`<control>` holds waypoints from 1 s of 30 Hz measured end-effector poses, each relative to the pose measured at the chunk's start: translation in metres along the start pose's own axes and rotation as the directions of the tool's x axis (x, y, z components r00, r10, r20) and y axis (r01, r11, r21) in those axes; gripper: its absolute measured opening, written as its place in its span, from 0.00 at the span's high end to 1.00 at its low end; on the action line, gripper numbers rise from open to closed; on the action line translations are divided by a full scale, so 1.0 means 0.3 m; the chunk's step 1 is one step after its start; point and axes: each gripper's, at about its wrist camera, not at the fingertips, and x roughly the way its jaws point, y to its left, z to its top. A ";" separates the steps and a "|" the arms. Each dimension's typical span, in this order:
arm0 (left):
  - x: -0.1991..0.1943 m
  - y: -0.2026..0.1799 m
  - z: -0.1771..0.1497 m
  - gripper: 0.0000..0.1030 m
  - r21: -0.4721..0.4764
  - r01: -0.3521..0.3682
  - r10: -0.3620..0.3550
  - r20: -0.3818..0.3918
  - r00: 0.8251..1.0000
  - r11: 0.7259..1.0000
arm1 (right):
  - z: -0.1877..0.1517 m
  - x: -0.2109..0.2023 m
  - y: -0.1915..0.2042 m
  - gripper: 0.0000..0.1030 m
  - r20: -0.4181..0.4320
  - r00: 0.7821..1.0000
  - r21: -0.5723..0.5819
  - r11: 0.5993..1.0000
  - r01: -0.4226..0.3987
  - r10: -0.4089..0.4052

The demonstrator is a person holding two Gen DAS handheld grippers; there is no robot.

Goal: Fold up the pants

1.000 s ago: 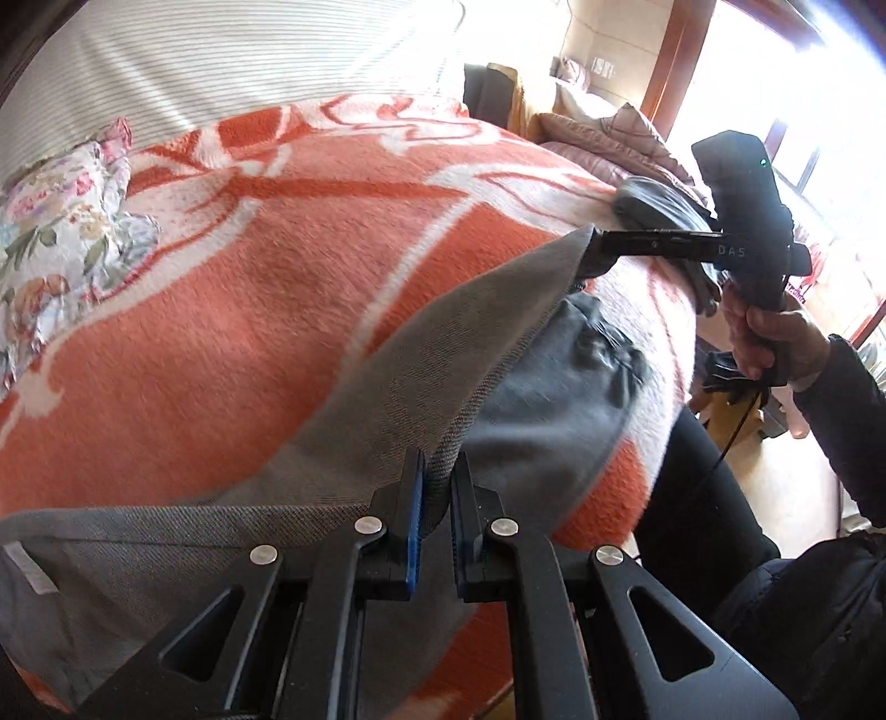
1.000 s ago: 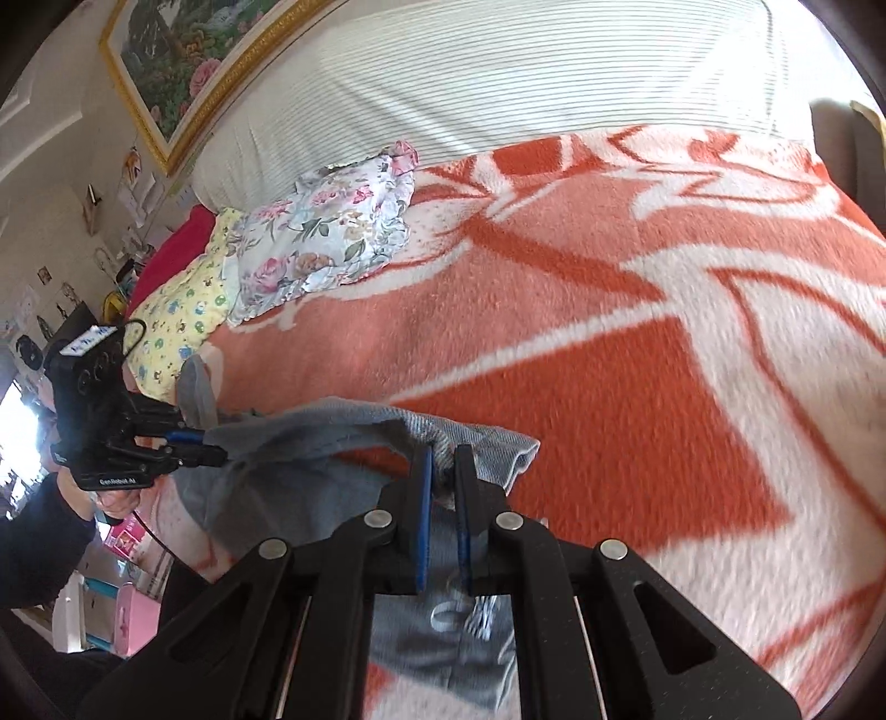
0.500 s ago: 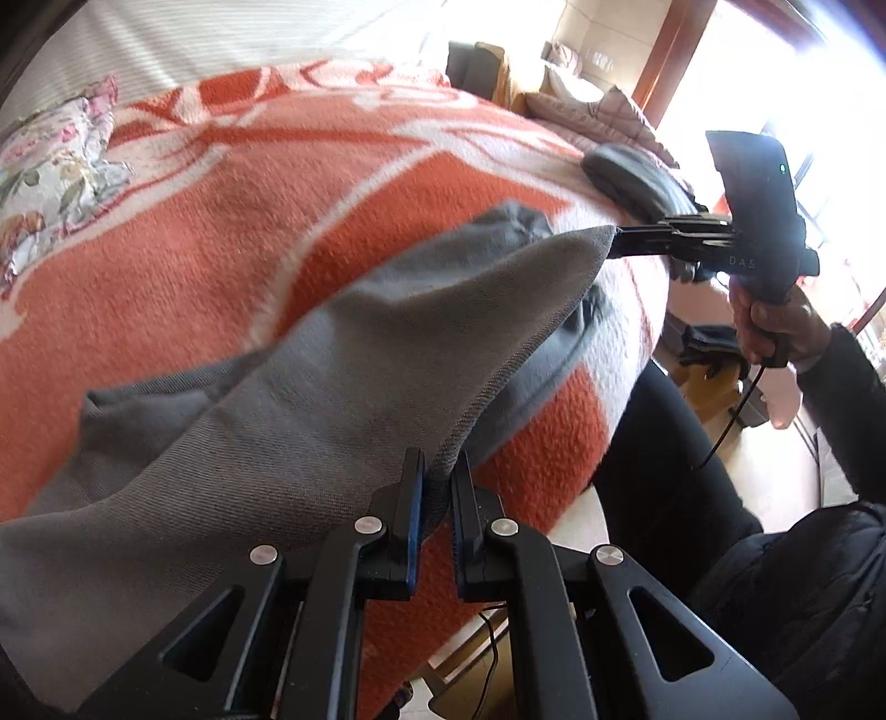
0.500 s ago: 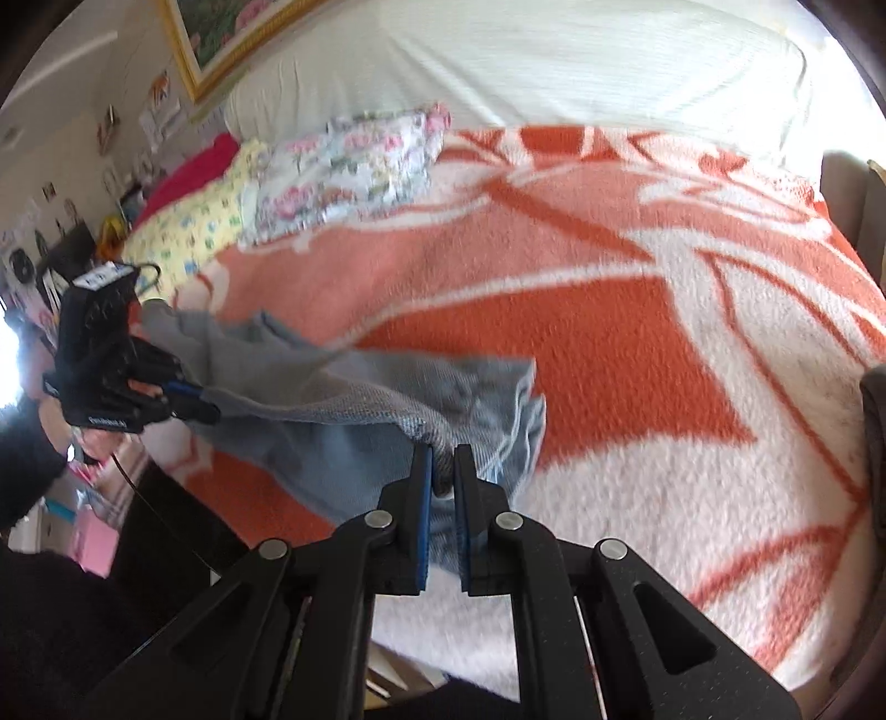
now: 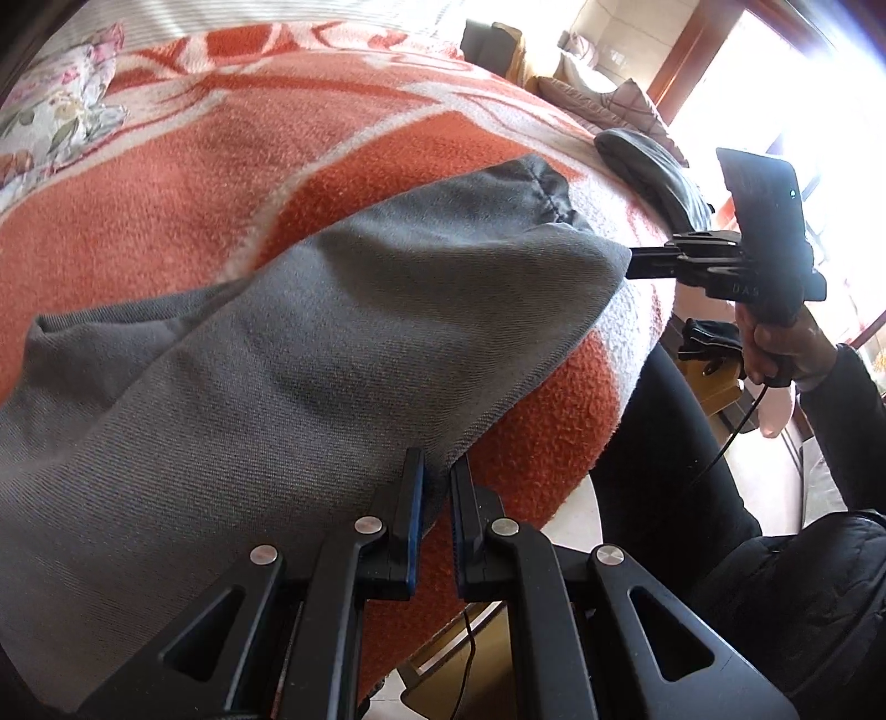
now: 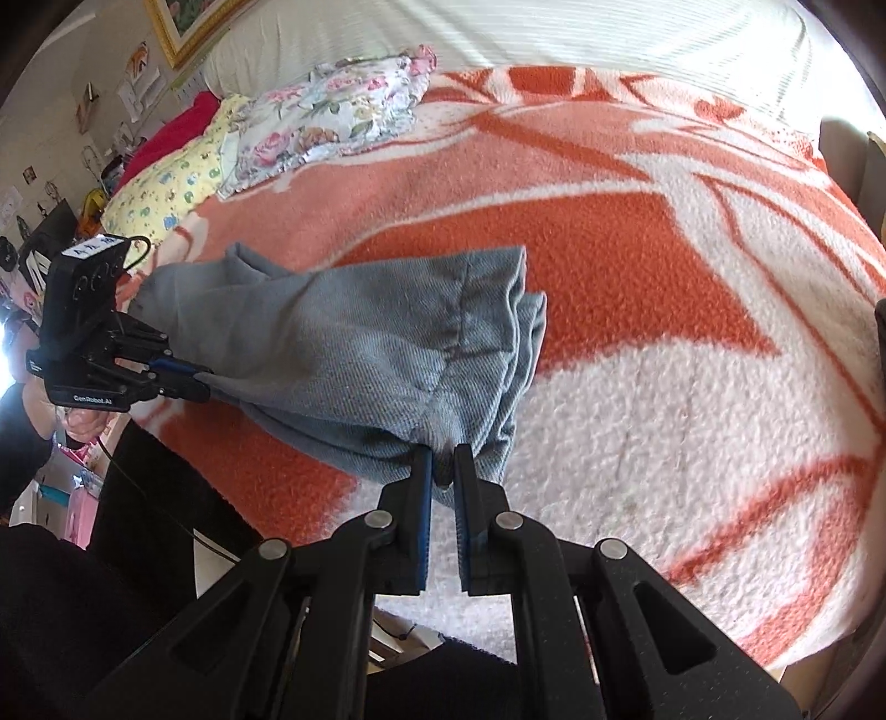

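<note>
The grey pants [image 5: 310,343] lie folded over on the orange-and-white blanket [image 5: 166,183] near the bed's front edge. My left gripper [image 5: 437,471] is shut on one corner of the pants' near edge. My right gripper [image 6: 442,462] is shut on the other corner; the pants [image 6: 360,354] stretch between the two. In the left wrist view the right gripper [image 5: 637,263] pinches the far corner. In the right wrist view the left gripper [image 6: 202,382] pinches the left corner.
Floral and yellow pillows [image 6: 332,116] lie at the bed's far left. A dark item [image 5: 653,171] rests at the bed's right edge. The person's dark legs [image 5: 664,432] stand against the front edge. A white striped sheet [image 6: 498,33] covers the far side.
Both grippers pulled the held edge of the pants back toward the bed's front edge, laying the pants folded over on the blanket. Both stayed shut.
</note>
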 end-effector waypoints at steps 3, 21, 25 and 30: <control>0.008 0.008 -0.005 0.93 -0.014 0.003 -0.003 0.002 1.000 1.000 | -0.004 0.008 0.003 0.92 -0.005 1.000 0.000 1.000 0.007 -0.007; -0.075 0.061 -0.043 0.70 -0.162 -0.015 0.030 0.092 0.995 0.987 | 0.059 -0.078 0.070 0.52 0.092 0.993 0.043 0.996 -0.076 0.072; -0.133 0.089 -0.074 0.69 -0.226 -0.017 0.049 0.135 0.990 0.974 | 0.105 -0.044 0.130 0.52 0.106 0.988 0.020 0.993 -0.118 0.115; -0.213 0.132 -0.133 0.65 -0.310 -0.040 0.101 0.183 0.978 0.950 | 0.166 0.013 0.216 0.52 0.115 0.975 -0.005 0.982 -0.190 0.189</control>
